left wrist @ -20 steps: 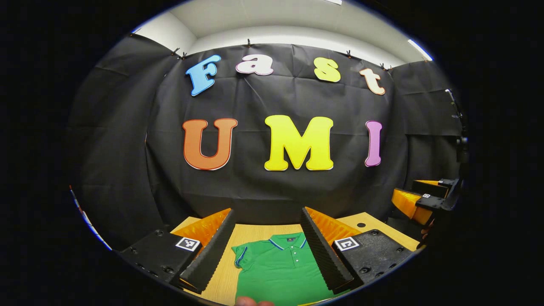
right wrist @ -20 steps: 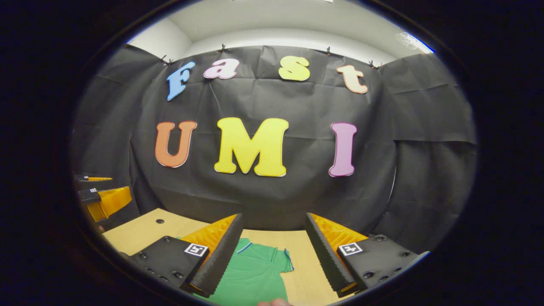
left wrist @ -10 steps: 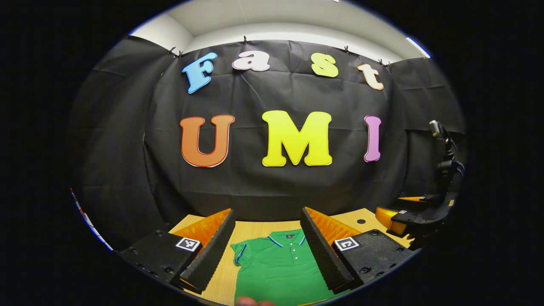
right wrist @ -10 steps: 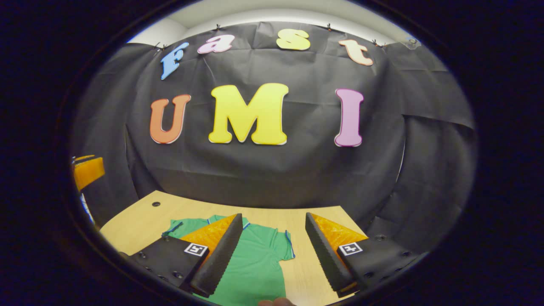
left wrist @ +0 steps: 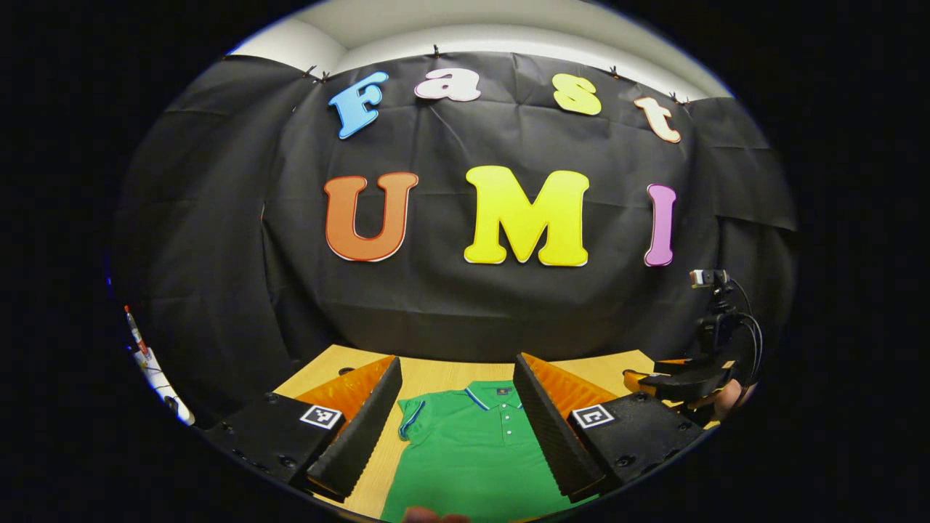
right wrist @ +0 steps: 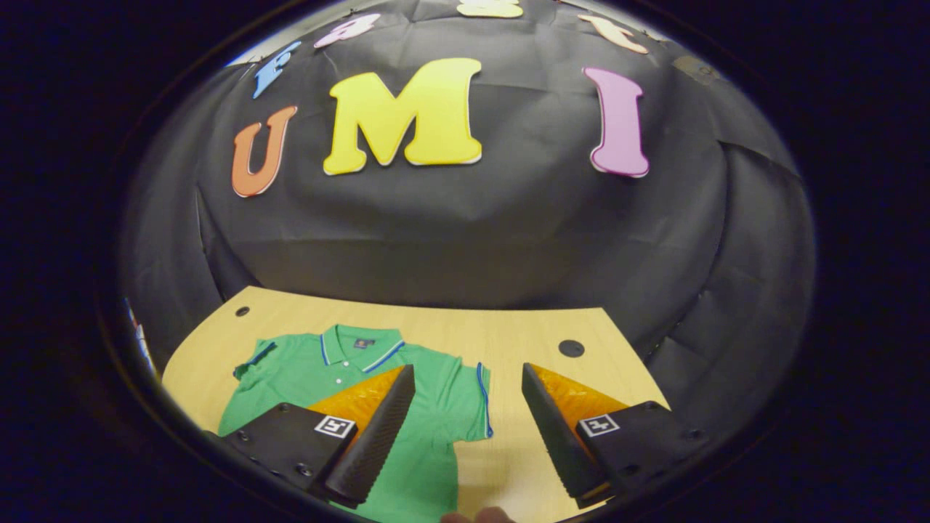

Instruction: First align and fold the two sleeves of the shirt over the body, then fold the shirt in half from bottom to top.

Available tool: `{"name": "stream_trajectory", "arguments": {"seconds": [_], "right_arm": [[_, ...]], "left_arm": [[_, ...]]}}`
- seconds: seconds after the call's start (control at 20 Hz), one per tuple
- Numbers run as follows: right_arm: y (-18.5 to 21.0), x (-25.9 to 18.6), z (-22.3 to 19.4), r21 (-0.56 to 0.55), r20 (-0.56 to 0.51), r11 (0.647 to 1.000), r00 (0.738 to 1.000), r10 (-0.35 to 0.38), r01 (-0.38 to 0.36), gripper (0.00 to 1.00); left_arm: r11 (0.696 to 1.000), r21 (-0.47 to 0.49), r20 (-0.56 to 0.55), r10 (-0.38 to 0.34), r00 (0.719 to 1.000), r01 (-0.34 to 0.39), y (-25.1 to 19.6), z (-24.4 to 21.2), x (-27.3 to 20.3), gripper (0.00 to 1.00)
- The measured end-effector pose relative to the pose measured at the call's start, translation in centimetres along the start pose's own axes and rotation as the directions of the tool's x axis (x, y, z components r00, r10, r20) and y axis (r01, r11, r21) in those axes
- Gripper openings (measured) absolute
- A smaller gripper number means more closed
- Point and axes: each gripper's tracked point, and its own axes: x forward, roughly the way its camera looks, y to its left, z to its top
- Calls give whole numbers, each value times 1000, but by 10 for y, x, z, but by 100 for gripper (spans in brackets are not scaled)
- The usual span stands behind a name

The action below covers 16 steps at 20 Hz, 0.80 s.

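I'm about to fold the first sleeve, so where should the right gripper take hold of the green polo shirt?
Grip the outer cuff of the sleeve nearest the right gripper, coming down from above at its blue-trimmed edge. The green polo shirt lies flat and face up on the table, so only that free edge can be pinched.

Both grippers [left wrist: 456, 425] [right wrist: 468, 421] seemingly open, aloft.

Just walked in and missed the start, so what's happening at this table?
A person holds a gripper in each hand above a green polo shirt lying flat on the wooden table. Both sleeves are spread out, nothing folded. The left gripper and right gripper have jaws open, holding nothing.
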Motion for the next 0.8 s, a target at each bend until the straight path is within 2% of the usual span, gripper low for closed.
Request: {"name": "stream_trajectory", "arguments": {"seconds": [0.35,0.6,0.8], "right_arm": [[-23,94,-62,26,-182,1000,983,11,-6,95],[-21,131,-95,125,-286,992,956,62,-27,96],[-24,149,-102,152,-299,988,953,42,4,75]], "left_arm": [[1000,3,-71,12,997,-12,-12,-24,8,99],[999,34,-115,28,993,-25,-17,-40,12,99],[998,51,-140,52,989,-46,-11,-46,11,99]]}}
